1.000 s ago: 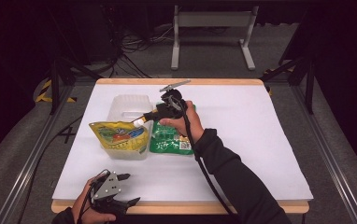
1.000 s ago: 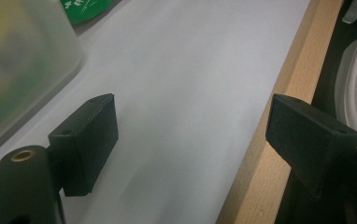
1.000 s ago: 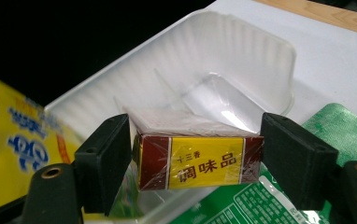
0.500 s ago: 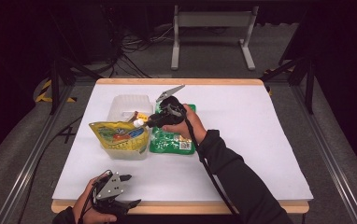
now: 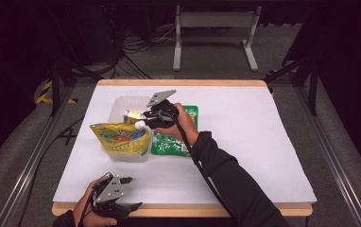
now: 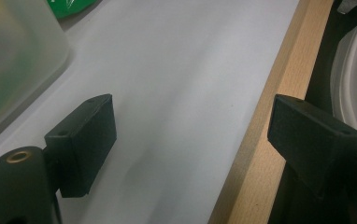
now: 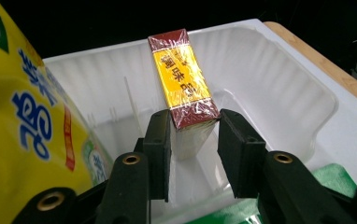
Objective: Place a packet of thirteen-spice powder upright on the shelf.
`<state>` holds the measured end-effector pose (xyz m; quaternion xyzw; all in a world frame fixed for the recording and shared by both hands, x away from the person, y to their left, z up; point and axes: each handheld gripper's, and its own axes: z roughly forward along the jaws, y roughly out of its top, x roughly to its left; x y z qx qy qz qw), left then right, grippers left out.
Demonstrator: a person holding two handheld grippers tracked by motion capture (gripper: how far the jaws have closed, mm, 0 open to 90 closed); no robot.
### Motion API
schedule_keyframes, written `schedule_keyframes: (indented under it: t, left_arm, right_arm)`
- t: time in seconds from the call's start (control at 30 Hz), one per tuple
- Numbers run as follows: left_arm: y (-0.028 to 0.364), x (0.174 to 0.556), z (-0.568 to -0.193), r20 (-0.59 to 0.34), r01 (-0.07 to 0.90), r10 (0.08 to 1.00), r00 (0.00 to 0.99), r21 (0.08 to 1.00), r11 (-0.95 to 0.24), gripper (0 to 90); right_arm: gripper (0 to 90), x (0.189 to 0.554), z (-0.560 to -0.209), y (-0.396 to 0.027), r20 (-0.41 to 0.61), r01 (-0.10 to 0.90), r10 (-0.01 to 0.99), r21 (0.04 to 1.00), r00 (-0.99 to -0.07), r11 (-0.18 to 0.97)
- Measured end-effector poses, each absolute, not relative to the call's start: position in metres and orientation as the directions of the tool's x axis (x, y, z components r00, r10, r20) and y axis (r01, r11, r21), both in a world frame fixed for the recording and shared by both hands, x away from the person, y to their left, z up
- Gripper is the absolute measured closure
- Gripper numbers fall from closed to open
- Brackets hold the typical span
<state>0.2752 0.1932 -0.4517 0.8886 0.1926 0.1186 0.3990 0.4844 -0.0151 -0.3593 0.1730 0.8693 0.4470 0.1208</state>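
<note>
at the table's near edge our left gripper (image 5: 130,193) rests with its jaws wide and empty, while past the yellow pouch (image 5: 120,135) our right gripper (image 7: 194,140), jaws just closed in, clamps a yellow-and-maroon wrapped box (image 7: 182,79) over the clear plastic tub (image 7: 279,88), beside the green packet (image 5: 175,142).

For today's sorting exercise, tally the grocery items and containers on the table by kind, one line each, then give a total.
Yellow snack pouch: 1
Green snack packet: 1
Small yellow-and-maroon box: 1, between the right gripper's jaws
Clear plastic tub: 1
Total: 4
</note>
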Motion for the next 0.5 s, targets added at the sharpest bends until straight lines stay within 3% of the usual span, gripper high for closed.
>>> schedule_keyframes:
  t: [0.13,0.17,0.3,0.4,0.5]
  left_arm:
    - [0.193,0.275,-0.451,0.059,0.243,0.438,0.897,0.761,-0.601,16.3]
    - [0.194,0.275,-0.451,0.058,0.242,0.437,0.898,0.763,-0.599,16.2]
    - [0.194,0.275,-0.451,0.06,0.24,0.436,0.898,0.764,-0.599,16.1]
    - [0.193,0.275,-0.451,0.058,0.241,0.436,0.898,0.764,-0.599,16.0]
    - [0.193,0.276,-0.45,0.057,0.243,0.439,0.896,0.765,-0.596,15.9]
  right_arm:
    - [64.8,0.485,-0.36,-0.006,-0.029,0.2,0.399,0.83,-0.917,0.521]
    - [59.5,0.484,-0.361,-0.005,-0.019,0.202,0.39,0.831,-0.921,0.519]
    - [54.6,0.484,-0.363,-0.005,0.001,0.224,0.406,0.834,-0.914,0.504]
    - [42.7,0.486,-0.361,-0.012,0.012,0.247,0.433,0.836,-0.901,0.491]
    - [38.6,0.487,-0.355,-0.024,0.032,0.265,0.45,0.845,-0.893,0.465]
